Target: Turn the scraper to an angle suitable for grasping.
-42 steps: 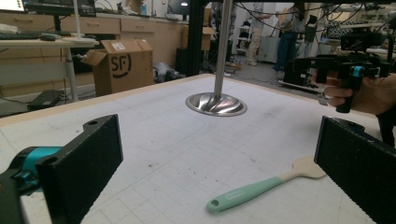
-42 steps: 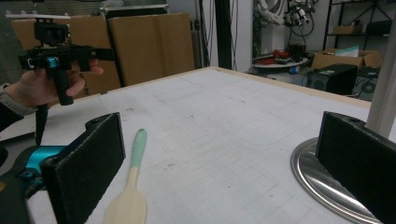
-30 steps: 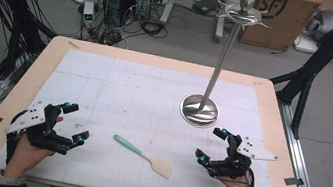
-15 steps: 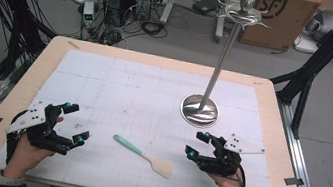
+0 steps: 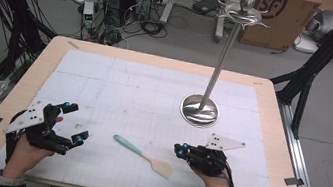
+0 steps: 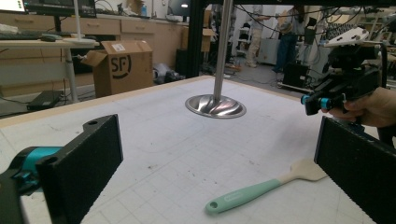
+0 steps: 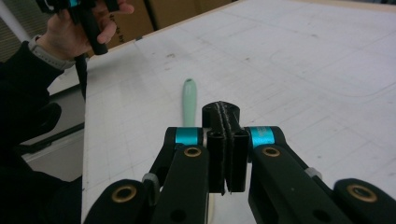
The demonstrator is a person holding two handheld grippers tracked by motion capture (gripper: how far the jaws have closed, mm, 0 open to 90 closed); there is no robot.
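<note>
Spatula [image 5: 144, 156]: light, stiff handle, flexible blade; grip mid-handle | left gripper [image 5: 70, 126]: wide open, empty | right gripper [image 5: 180, 149]: closed, empty

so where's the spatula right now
In the high view the spatula lies flat near the table's front edge, between the left gripper and the right gripper.

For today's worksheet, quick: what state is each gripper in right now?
Left gripper: open, jaws wide apart, holding nothing.
Right gripper: closed, pads pressed together, empty; the spatula lies on the table just ahead of it.
</note>
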